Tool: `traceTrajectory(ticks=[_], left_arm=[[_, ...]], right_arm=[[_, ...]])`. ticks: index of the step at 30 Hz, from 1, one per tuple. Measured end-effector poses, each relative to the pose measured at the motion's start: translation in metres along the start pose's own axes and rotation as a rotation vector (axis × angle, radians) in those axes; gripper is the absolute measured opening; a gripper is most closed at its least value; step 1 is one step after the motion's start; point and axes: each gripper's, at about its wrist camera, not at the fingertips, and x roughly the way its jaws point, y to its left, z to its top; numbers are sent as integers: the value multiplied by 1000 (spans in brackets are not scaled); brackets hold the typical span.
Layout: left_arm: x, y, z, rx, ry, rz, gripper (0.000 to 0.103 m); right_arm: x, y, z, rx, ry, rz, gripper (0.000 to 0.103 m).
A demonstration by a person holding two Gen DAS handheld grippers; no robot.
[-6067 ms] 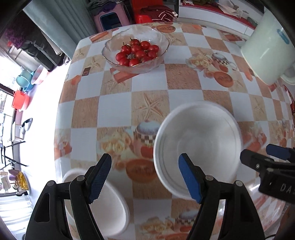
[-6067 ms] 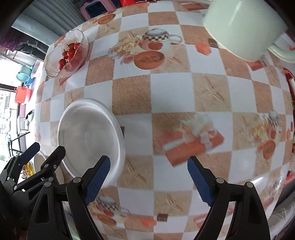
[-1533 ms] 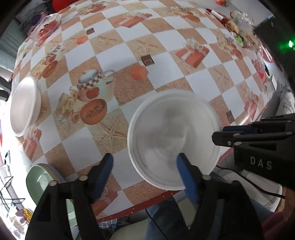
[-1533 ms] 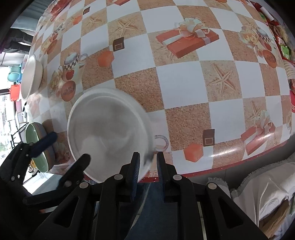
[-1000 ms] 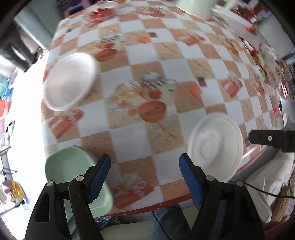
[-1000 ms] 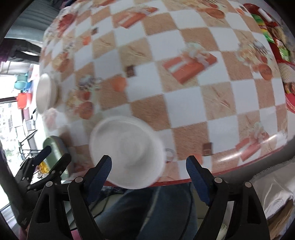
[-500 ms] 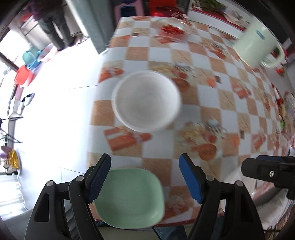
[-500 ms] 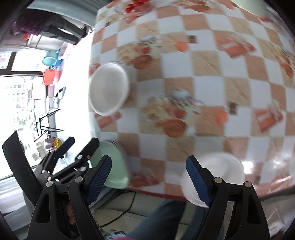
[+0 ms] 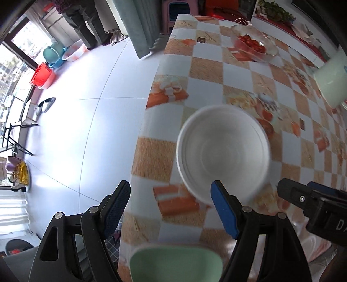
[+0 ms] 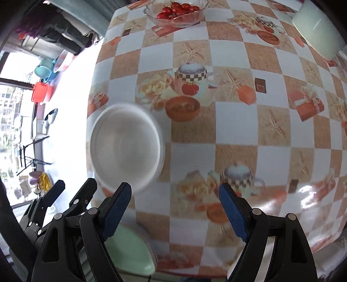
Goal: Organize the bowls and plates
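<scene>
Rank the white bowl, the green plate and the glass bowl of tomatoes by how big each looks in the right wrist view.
1. White bowl, clearly largest.
2. Green plate and glass bowl of tomatoes look alike; the plate is partly hidden behind the right tool and nearer, so unranked.

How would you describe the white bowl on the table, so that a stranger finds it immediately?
Start at the table with the orange-and-white checkered cloth and go to its edge beside the grey tiled floor. There stands the round, deep white bowl, empty, directly ahead of the open left claw. Its neighbour nearer the camera, the pale green squarish plate, is shallow, and the far glass bowl of red tomatoes is transparent.
</scene>
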Motion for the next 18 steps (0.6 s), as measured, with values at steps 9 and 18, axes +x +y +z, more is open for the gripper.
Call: traceTrajectory(ticks=[9,18], left_arm=[[43,-4,26,33,35,52,79],[73,-2,32,32,87,57,79]], right_arm=[[37,2,25,2,22,-35,84],[56,0,31,0,57,-18,84]])
